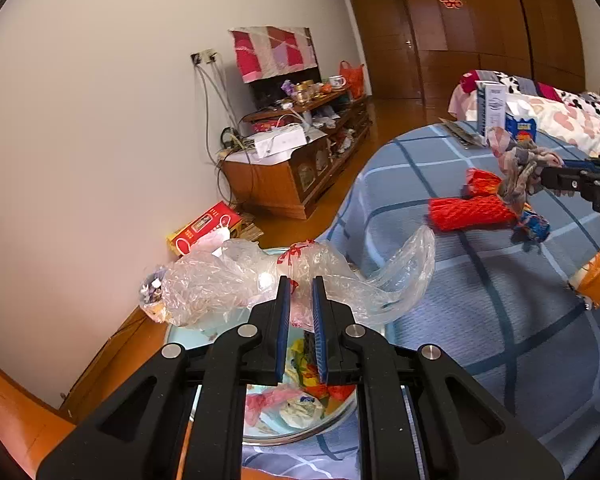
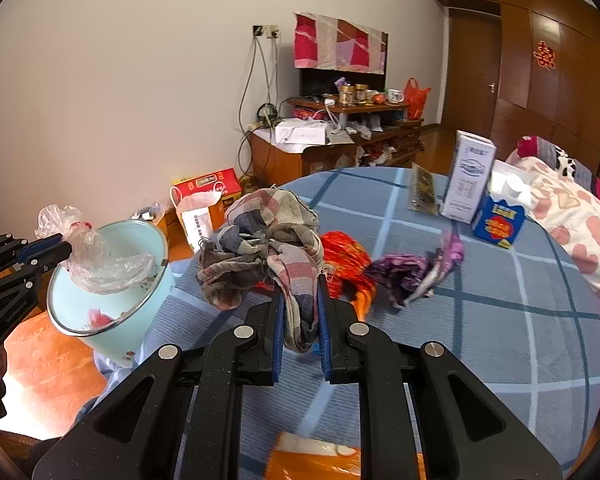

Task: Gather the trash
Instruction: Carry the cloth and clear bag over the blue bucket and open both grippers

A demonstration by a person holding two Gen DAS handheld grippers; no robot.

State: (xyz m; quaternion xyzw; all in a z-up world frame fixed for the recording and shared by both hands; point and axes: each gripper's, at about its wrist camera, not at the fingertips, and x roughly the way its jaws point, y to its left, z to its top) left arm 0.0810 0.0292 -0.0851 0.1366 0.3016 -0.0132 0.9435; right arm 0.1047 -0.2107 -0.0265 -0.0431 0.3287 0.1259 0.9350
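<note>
So the left gripper is clamped on a crumpled clear plastic bag with some red print on it, too creased to read. It's holding the bag right over the mouth of a pale mint bin, which sits at the edge of a round table under a blue checked tablecloth. Inside the bin there's already a jumble of wrappers in red, yellow and white; one has a small blue label, but I can't make it out.

The right gripper has its blue-padded fingers pinched on a plaid rag, pink, grey and navy, bunched up and lifted off the cloth. From the left wrist view the rag dangles from the fingertips above a red mesh sleeve.

Still lying on the table: a shiny red-orange wrapper just behind the rag, a purple wrapper near the middle, and an orange packet at the near edge. Further back a tall white carton stands upright with small print I can't read, a blue box with a red and yellow label right beside it, and a dark flat packet to its left.

On the wooden wardrobe there's a red double-happiness sticker. A red carton with unreadable print sits on the floor by the wall.
</note>
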